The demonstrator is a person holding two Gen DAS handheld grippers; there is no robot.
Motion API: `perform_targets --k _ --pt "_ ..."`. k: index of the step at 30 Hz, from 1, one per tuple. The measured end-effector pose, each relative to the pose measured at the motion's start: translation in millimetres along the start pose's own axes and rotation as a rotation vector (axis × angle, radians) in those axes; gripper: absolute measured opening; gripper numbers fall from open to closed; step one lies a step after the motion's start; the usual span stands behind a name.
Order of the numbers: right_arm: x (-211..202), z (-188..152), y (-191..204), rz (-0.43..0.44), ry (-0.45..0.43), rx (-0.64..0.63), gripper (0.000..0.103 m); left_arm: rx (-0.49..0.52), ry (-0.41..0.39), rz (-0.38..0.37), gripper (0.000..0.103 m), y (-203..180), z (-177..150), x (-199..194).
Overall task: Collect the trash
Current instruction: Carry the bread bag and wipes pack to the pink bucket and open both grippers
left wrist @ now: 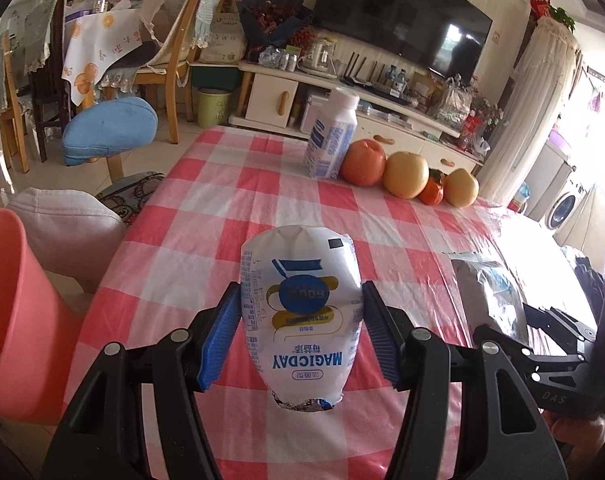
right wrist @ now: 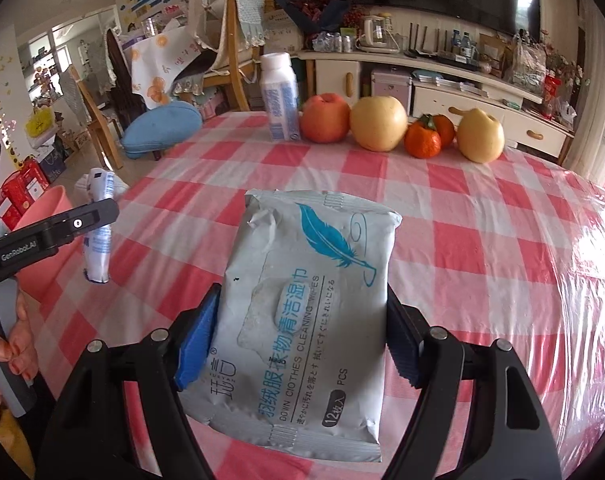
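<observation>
wipes pack (right wrist: 306, 312) clamped in right tool (right wrist: 302, 328), bottle (left wrist: 300, 312) in left tool (left wrist: 302, 320)

A home living room: television (left wrist: 402, 12), wooden chairs (left wrist: 174, 60), checked tablecloth (left wrist: 230, 208), washing machine (left wrist: 564, 206).

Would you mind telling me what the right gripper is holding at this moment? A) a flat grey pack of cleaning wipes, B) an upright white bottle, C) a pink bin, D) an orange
A: in the right wrist view the right gripper has its blue pads pressed on both sides of the grey wipes pack, above the checked tablecloth.
</observation>
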State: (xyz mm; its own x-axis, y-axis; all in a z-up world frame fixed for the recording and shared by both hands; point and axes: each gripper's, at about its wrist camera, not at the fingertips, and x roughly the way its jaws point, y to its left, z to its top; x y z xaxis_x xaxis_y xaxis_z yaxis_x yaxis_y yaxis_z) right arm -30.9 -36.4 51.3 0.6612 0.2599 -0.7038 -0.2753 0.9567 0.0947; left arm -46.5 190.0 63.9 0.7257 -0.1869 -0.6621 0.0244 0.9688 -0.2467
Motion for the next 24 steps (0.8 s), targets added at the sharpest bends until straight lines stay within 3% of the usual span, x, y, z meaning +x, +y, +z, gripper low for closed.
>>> perform_targets --k 6,14,24 --pt "-2.9 14.4 43.1 0.051 -0.015 -0.062 0.075 -0.038 -0.048 0.058 0.061 25.7 9.1 -17.7" --pt "1.5 37.6 107.4 0.131 -0.025 -0.150 0.075 -0.164 -0.123 0.173 0.061 89.6 18.7 -49.6" --pt "17.1 61.7 221.7 0.243 -0.026 -0.325 0.075 -0.331 -0.174 0.331 0.061 171.3 14.1 -84.0"
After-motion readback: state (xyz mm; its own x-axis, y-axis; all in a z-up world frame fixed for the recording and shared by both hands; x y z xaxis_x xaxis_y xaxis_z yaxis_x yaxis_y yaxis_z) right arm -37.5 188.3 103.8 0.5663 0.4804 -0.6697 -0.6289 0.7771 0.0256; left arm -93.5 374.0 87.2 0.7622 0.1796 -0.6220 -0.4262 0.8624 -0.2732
